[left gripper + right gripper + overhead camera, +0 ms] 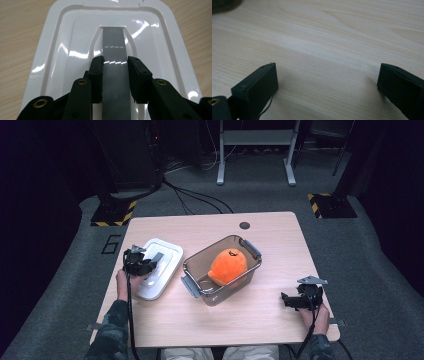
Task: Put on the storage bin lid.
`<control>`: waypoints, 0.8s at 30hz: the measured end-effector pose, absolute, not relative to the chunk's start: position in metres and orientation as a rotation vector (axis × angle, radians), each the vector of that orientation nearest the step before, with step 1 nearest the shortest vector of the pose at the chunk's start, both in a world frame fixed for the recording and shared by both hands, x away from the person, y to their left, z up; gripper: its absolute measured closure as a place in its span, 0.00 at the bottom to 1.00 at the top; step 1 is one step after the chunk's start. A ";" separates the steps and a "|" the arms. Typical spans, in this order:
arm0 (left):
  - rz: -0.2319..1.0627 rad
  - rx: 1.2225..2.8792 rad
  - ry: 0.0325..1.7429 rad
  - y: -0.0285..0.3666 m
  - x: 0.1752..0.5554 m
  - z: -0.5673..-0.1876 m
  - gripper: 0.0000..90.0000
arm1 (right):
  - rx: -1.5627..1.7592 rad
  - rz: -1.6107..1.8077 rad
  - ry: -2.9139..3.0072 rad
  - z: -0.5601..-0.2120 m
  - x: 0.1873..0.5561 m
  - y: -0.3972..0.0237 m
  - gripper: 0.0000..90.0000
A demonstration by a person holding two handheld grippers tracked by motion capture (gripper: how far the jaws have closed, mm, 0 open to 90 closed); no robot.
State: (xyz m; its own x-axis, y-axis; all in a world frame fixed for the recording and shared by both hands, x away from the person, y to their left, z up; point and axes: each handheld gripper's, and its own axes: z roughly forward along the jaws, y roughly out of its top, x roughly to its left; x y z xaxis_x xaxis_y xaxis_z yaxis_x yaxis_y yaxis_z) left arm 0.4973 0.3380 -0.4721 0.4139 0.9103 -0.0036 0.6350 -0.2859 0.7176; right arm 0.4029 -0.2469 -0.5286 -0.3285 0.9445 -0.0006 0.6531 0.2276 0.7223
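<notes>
A white plastic lid (159,268) lies at the left of the wooden table (270,235), with a grey handle strip (115,75) down its middle. My left gripper (150,264) (115,77) is shut on that grey handle, both black pads pressing its sides. Beside the lid stands a clear box (222,269) with grey latches, holding an orange plush toy (228,266). My right gripper (289,300) (325,85) rests near the table's front right, jaws wide apart over bare wood with nothing between them.
A round grommet hole (244,225) sits at the table's far edge. Beyond the table lie grey carpet, cables and a white stand's legs (255,155). Yellow-black striped bases (114,213) stand at both far corners.
</notes>
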 end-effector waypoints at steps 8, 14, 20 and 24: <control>0.597 2.021 1.252 0.335 0.497 -0.446 0.74 | 1.480 0.870 2.060 -0.529 0.404 -0.247 0.00; 0.628 2.043 1.217 0.331 0.496 -0.429 0.74 | 1.480 0.869 2.060 -0.529 0.404 -0.247 0.00; 0.619 2.050 1.193 0.326 0.495 -0.417 0.74 | 1.480 0.870 2.060 -0.529 0.404 -0.247 0.00; 0.594 2.047 1.184 0.324 0.495 -0.409 0.74 | 1.480 0.869 2.060 -0.529 0.404 -0.247 0.00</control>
